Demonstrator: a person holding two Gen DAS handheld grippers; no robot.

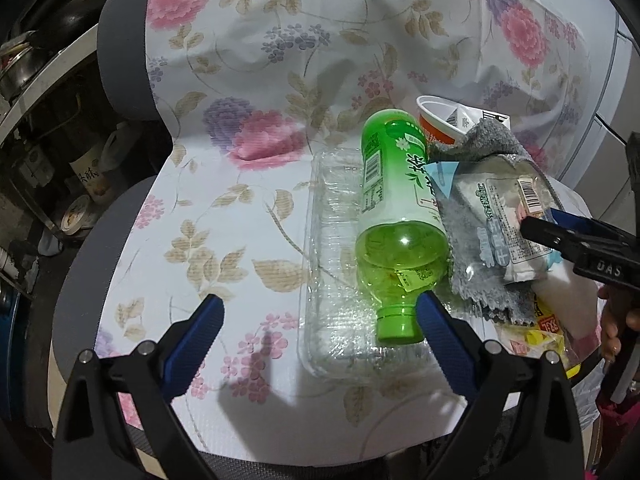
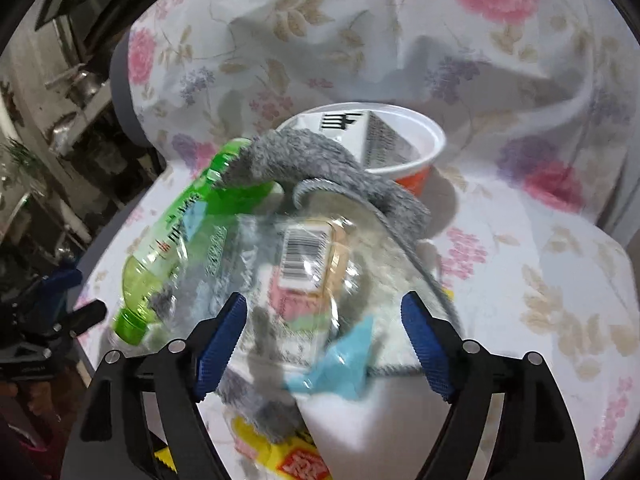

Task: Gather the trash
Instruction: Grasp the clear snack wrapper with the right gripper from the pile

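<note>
— Green plastic was what stood out: a green bottle (image 1: 394, 216) lay on its side on the floral cloth (image 1: 240, 208), cap toward the left gripper (image 1: 320, 322). Did you see how those tongs stood?

— Spread wide, with nothing pinched. Its right pad sat just beside the bottle's cap and neck, though I could not tell whether it touched; the left pad hung over bare cloth, well away from the bottle.

— And under the bottle?

— A clear plastic tray (image 1: 328, 240), flat on the cloth, with the bottle lying across its right part. Beyond the bottle's base stood an orange-and-white paper cup (image 1: 438, 120) with a folded carton in it.

— What lay to the right of the bottle?

— A grey rag (image 1: 480, 148), draped against the bottle's side, and on top of the rag a clear wrapper (image 1: 508, 216) with a barcode label and a pale blue corner. Nearer than the rag, a yellow packet (image 2: 280, 456) showed from under the heap.

— The right gripper (image 2: 324, 338)?

— Its tongs stood apart too, over the clear wrapper, straddling it. That view was blurred, so contact was hard to judge, but the pads did not press on anything. From the left wrist view, one of its tips reached in over the wrapper, right of the bottle, with a hand (image 1: 616, 320) behind it.
</note>
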